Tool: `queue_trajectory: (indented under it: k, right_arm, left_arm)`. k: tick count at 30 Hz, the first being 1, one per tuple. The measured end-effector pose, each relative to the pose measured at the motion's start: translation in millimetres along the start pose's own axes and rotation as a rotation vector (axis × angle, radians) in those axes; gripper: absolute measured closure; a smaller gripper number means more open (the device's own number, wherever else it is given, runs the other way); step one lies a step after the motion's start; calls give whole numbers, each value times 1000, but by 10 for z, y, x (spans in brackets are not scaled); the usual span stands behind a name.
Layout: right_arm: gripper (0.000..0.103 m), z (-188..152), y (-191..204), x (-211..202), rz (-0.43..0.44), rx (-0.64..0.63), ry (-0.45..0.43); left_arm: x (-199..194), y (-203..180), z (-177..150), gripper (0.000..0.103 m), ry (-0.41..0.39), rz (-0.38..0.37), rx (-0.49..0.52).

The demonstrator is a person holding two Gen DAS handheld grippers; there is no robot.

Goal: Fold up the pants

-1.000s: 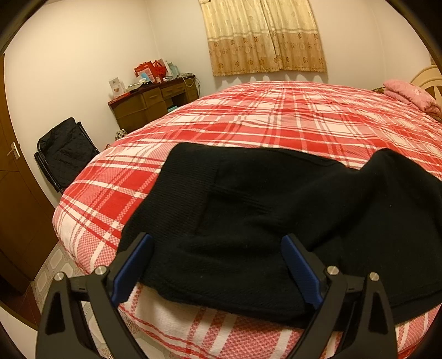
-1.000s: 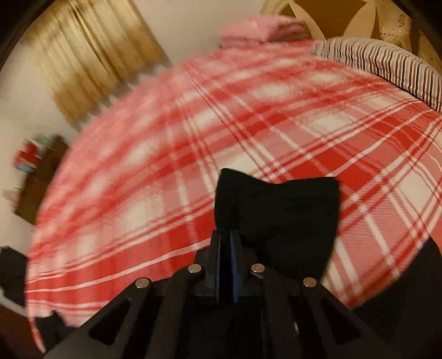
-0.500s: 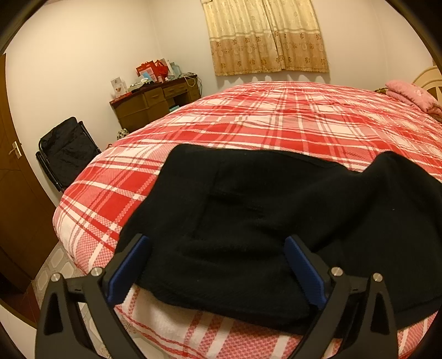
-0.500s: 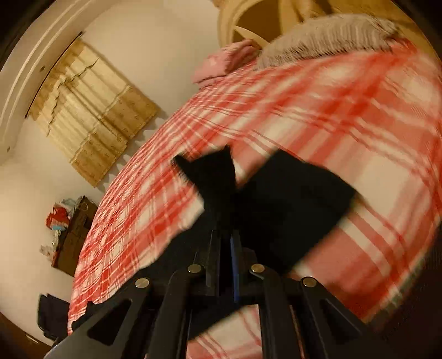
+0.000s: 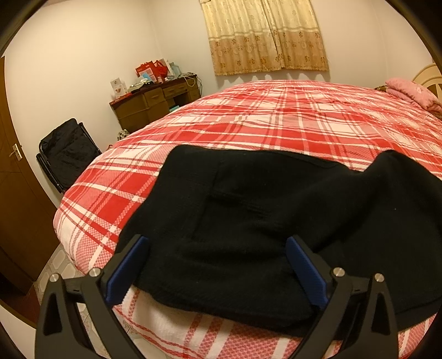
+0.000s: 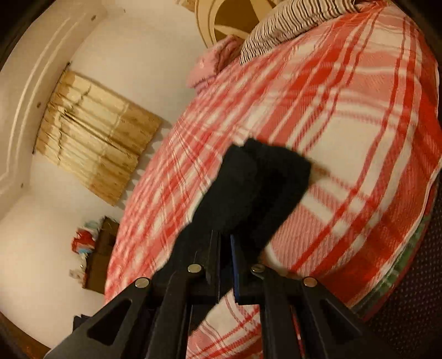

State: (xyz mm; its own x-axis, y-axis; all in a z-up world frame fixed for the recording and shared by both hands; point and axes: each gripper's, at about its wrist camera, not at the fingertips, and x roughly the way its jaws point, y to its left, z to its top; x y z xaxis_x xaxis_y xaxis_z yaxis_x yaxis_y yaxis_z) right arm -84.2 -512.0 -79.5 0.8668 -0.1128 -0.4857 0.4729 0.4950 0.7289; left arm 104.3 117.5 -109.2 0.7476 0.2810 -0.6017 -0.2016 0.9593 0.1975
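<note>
Black pants [image 5: 248, 221] lie spread on the red plaid bedspread [image 5: 290, 116] near the bed's front edge. My left gripper [image 5: 218, 254] stands open just above them, its blue pads wide apart over the near hem, touching nothing I can make out. In the right wrist view my right gripper [image 6: 225, 245] is shut on one end of the black pants [image 6: 257, 187]. The cloth rises from the jaws and hangs lifted over the bedspread [image 6: 345, 116], and this view is rolled to one side.
A wooden desk [image 5: 154, 102] with clutter stands by the far wall, a black folding chair [image 5: 66, 149] beside a brown door [image 5: 13, 193]. Pink bedding [image 5: 411, 91] and a striped pillow [image 6: 290, 24] lie at the headboard. Tiled floor [image 5: 58, 265] shows below the bed's corner.
My right gripper has swung across the bed and rolled, carrying the black cloth with it, still shut. My left gripper and the pants under it have stayed put.
</note>
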Motion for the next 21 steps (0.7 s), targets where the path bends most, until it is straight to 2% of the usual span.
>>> queue_trajectory:
  k: [2,3,6,9,12,14,15,16,18,21]
  right_arm:
    - [94,75,33,3,-40,-16,0]
    - [89,97,28,7,-53,-11,5]
    - [58,133,-26,-41,-9,27,-16]
    - [56,146,-29,-49,6,22,-42]
    - [56,171,-14,20,-25,-12,-38]
    - [61,185,41,65,-74,-61,-41]
    - [83,189,100,100,-117,-110,-32]
    - [98,190,154,140,-145,-153,-14]
    - [98,178,211,95,-170,-203,-28]
    - [98,178,276,-85,-154,-264,-69]
  left_arm:
    - [2,-2,2,1,1,2,1]
    - [0,-2,0,1,1,2,0]
    - [0,-3,0,1,-1,2,1]
    - [7,-3,7,1,2,5,1]
    - [10,-3,14,1,5,5,0]
    - [12,-8,16,1,7,5,0]
    - [12,-8,19,1,8,6,0]
    - [11,-9,16,1,8,6,0]
    - [11,-4,27,1,14,4,-3]
    - [0,14,49,1,27,-9,-11]
